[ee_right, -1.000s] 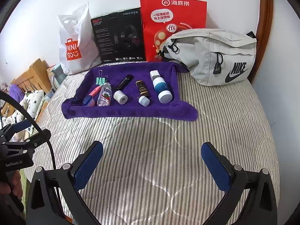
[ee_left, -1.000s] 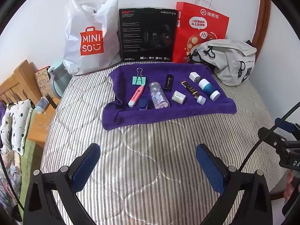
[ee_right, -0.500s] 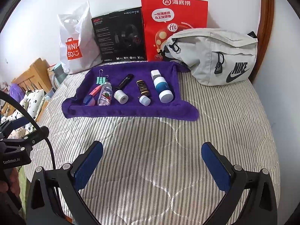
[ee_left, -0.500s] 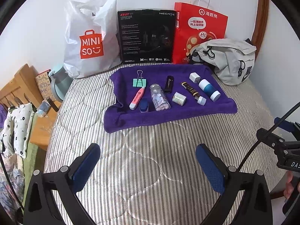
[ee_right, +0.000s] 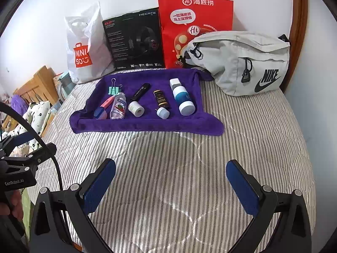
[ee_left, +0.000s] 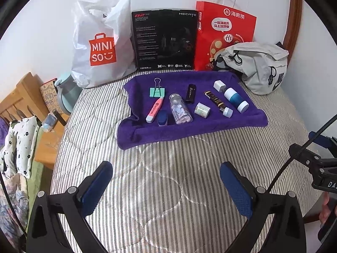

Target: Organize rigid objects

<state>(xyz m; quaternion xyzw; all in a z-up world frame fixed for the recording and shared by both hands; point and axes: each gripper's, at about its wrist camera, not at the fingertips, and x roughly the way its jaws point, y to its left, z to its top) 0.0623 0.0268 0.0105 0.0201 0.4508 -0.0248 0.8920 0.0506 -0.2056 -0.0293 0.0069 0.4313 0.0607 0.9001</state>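
A purple towel lies on the striped bed and carries several small items: a green binder clip, a pink pen, a clear pill bottle, a black lighter, a small white jar, a gold-and-black tube and a blue-and-white bottle. My left gripper is open over bare bedding, well short of the towel. My right gripper is also open, equally far back, holding nothing.
Against the wall stand a white Miniso bag, a black headset box and a red paper bag. A grey Nike waist bag lies right of the towel. A wooden bedside table sits left of the bed.
Both views have drifted slightly; the towel and items sit a little lower in the left wrist view. Nothing on the towel has moved, and both grippers stay open.
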